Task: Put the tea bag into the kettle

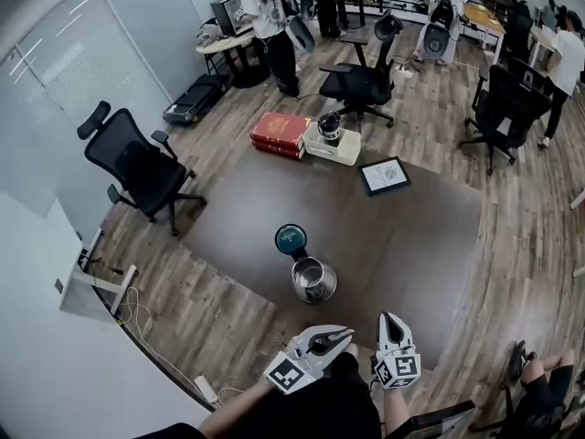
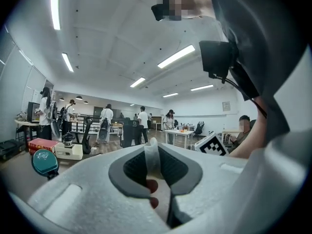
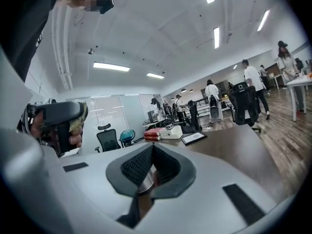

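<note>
Tea bag [image 2: 152, 162] pinched in left gripper [image 1: 340, 337] (print on books [image 1: 280, 129] too small); right gripper [image 1: 391, 320] clenched, kettle [image 1: 313, 280] near.

free: near tabletop [image 1: 402, 259] | obstacle: teal disc [image 1: 291, 239] just behind kettle [image 1: 313, 280]

Kettle [image 1: 313, 280], books [image 1: 280, 133], tablet [image 1: 384, 175] on table [image 1: 420, 245]

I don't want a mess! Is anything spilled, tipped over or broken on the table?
Nothing stands out. The kettle stands upright with its mouth open, the teal lid just beside it, and the table shows no spill. The books lie stacked.
</note>
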